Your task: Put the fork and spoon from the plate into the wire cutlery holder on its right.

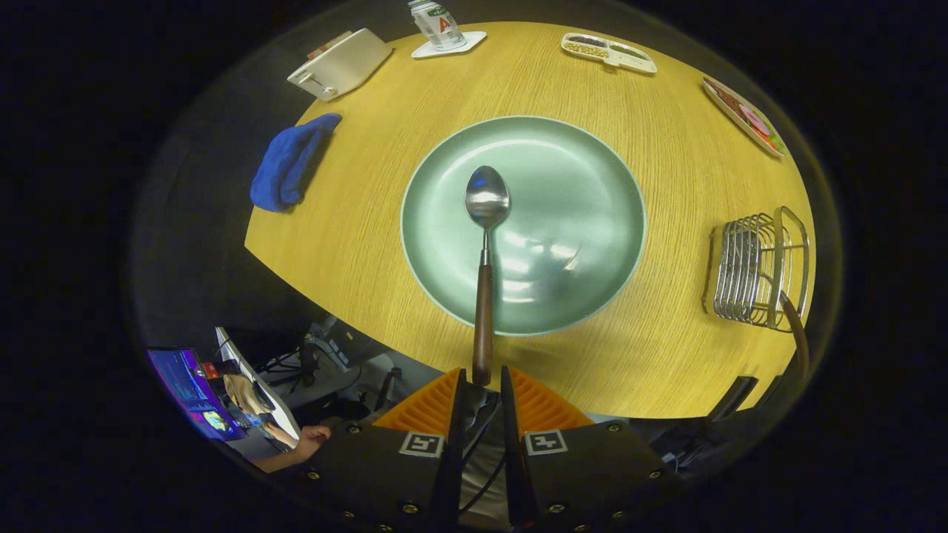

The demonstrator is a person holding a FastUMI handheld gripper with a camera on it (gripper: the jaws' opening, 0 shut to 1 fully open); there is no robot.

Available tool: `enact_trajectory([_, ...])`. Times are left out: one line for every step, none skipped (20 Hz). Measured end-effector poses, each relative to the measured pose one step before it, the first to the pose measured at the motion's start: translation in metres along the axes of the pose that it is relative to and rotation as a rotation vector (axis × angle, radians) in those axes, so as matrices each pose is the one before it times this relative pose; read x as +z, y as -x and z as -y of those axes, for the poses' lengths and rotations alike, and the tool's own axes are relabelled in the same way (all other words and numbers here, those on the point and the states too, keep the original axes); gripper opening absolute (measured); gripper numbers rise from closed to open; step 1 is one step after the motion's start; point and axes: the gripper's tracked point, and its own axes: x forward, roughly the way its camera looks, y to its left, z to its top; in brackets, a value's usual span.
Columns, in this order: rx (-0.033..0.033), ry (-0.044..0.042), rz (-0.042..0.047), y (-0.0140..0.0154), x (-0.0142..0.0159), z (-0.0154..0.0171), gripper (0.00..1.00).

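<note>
spoon point(485, 259) handle's end hidden between gripper point(483, 385) fingers.

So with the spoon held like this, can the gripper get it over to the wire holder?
Probably yes. The gripper is shut on the spoon by its wooden handle end, above the plate. Bare table lies between it and the wire holder, where a wooden handle already sits.

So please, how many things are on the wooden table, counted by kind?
Plate: 1
Spoon, handle between the jaws of the gripper: 1
Wire holder: 1
Blue cloth: 1
Toaster: 1
Snack trays: 2
Bottle on coaster: 2
Total: 9
</note>
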Motion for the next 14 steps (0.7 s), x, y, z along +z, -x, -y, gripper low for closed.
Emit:
enact_trajectory([-0.00773,0.00439,-0.00413,-0.0038,-0.00023,0.00015,0.26])
enact_trajectory([0.003,0.00067,-0.00585,-0.00332,0.00057,-0.00179,0.26])
enact_trajectory([0.00586,0.00018,-0.00332,-0.00323,0.00001,-0.00326,0.26])
enact_trajectory([-0.00344,0.0009,-0.00453,-0.0034,0.00037,-0.00047,0.26])
enact_trajectory([-0.00648,0.00528,-0.00441,-0.00459,-0.00014,0.00041,0.26])
enact_trajectory([-0.00659,0.00505,-0.00131,-0.00281,0.00078,0.00055,0.25])
enact_trajectory([-0.00266,-0.00072,0.00006,-0.00335,0.0007,-0.00056,0.25])
enact_trajectory([0.00592,-0.00476,-0.00085,-0.00206,0.00096,-0.00137,0.26])
enact_trajectory([0.00465,-0.00591,0.00266,-0.00284,0.00087,-0.00087,0.26])
enact_trajectory([-0.00505,-0.00164,0.00222,-0.00201,0.00109,0.00178,0.25])
enact_trajectory([-0.00547,0.00056,-0.00271,-0.00063,-0.00085,0.00105,0.25])
enact_trajectory([0.00413,0.00001,0.00266,-0.00059,0.00053,-0.00078,0.25])
enact_trajectory([0.00522,0.0011,0.00095,-0.00069,-0.00086,-0.00059,0.26])
enact_trajectory([0.00676,0.00132,0.00617,-0.00022,0.00088,-0.00043,0.25])
